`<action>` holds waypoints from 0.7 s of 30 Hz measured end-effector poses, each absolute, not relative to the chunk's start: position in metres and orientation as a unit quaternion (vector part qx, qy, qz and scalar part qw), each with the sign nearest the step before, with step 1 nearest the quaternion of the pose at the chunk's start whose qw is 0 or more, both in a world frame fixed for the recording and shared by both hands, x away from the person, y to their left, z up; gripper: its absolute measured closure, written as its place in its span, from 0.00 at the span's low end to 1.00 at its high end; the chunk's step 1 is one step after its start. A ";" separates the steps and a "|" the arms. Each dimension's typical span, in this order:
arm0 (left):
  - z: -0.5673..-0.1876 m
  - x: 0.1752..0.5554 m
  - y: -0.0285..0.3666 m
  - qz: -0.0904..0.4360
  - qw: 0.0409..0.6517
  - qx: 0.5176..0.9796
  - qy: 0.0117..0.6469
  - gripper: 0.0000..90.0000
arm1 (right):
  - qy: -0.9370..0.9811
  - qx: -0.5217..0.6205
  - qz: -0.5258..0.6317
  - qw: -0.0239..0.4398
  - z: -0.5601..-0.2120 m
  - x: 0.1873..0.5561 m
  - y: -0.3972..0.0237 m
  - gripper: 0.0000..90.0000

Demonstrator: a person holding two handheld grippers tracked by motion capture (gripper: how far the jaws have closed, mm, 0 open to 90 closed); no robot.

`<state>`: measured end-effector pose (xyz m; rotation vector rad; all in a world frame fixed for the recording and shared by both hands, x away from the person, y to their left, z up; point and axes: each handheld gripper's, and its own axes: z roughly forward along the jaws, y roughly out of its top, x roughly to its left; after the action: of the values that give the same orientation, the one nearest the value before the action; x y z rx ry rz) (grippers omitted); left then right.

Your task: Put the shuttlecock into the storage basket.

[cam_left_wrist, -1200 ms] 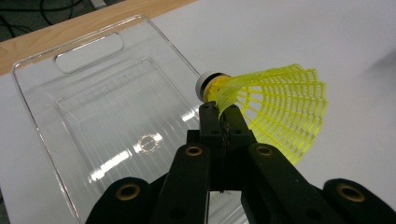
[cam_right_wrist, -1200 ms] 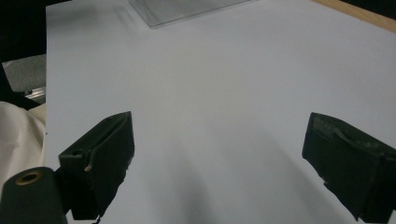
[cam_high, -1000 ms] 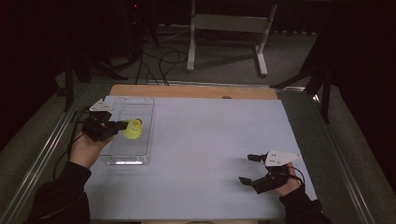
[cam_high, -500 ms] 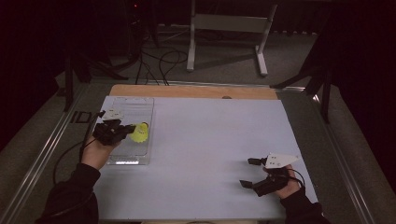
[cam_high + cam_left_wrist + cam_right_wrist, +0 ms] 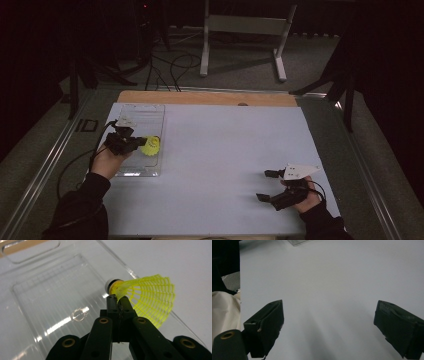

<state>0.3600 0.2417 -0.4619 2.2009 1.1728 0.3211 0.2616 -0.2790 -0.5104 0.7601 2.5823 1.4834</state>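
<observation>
A yellow plastic shuttlecock (image 5: pixel 151 146) (image 5: pixel 147 297) with a white cork tip hangs over the clear plastic tray (image 5: pixel 142 117) (image 5: pixel 45 290) at the table's left. My left gripper (image 5: pixel 140 143) (image 5: pixel 119 300) is shut on the edge of its mesh skirt, close above the tray's right rim. Near the table's front right, my right gripper (image 5: pixel 266 185) (image 5: pixel 329 325) rests low over the white surface with its jaws wide apart and nothing between them.
The white tabletop (image 5: pixel 225 150) stretches between the two hands. A wooden strip (image 5: pixel 210 97) runs along its far edge. Beyond it stand a metal stand (image 5: pixel 240 30) and cables (image 5: pixel 170 65) on the dark floor.
My left gripper has sunk toward the tray with the shuttlecock and shifted slightly nearer. The right gripper has stayed where it was.
</observation>
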 end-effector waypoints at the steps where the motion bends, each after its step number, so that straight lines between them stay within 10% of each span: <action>1: -0.463 0.361 0.241 0.119 0.304 0.835 0.443 1.00 | 0.839 0.247 0.483 0.033 -0.510 0.262 -0.279 0.11; 13: -0.474 0.369 0.237 0.102 0.269 0.839 0.463 0.97 | 0.838 0.249 0.484 0.029 -0.511 0.262 -0.281 0.11; 21: -0.464 0.360 0.235 0.122 0.249 0.834 0.477 0.46 | 0.838 0.251 0.484 0.025 -0.510 0.262 -0.280 0.11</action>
<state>0.3599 0.2348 -0.4637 2.2727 1.2987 0.3314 0.2619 -0.2802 -0.5105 0.7754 2.5913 1.4975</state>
